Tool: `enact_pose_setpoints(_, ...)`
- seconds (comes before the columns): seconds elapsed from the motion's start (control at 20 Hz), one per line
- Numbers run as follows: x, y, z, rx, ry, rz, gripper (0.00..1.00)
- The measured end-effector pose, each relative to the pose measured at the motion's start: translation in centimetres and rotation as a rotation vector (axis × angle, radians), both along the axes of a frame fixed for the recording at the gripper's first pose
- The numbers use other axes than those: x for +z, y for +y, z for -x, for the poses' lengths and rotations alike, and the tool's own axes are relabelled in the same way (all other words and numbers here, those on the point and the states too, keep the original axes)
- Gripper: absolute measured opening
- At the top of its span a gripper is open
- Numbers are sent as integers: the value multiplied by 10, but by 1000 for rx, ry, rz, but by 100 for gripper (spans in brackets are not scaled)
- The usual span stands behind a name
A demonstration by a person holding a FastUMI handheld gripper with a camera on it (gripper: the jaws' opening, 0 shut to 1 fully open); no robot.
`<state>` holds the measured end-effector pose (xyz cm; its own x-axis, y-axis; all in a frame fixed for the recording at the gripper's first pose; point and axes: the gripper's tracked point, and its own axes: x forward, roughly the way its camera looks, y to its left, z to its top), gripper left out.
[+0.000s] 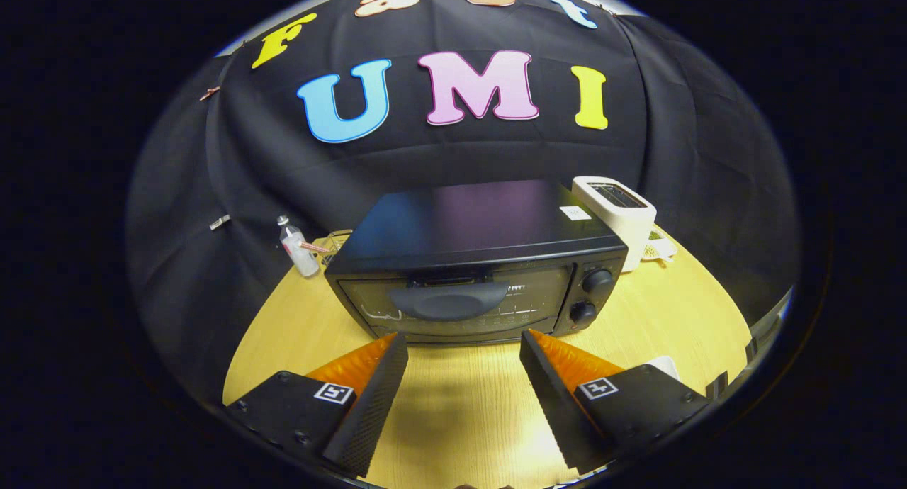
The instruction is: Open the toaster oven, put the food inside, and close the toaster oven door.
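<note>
Staged demo booth, not real kitchen. Black cloth wall (269,163) encloses round wooden table (673,319). Kitchen props set out on it: black toaster oven (475,262), white pop-up toaster (623,212), small clear bottle (296,248). Gripper (464,347) fingers spread, nothing held.

black toaster oven (475,262) – door shut, upright | on wooden table, just ahead of claw (464,344) fingers

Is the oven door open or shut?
Shut. The door sits flat against the oven front, handle up top. The tongs are open, just short of it, holding nothing.
</note>
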<state>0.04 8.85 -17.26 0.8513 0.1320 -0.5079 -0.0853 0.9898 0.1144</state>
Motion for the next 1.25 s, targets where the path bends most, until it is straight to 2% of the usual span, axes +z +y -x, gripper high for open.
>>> enact_pose_setpoints(0.2,49,-18,6,1,-108,-6,99)
enact_pose_setpoints(0.5,166,-51,7,23,-372,30,98)
enact_pose_setpoints(0.65,203,-65,18,20,-444,37,98)
enact_pose_setpoints(0.8,221,-83,30,3,-482,62,98)
enact_pose_setpoints(0.95,224,-84,34,16,-467,26,98)
enact_pose_setpoints(1.25,228,-86,17,37,-452,-11,98)
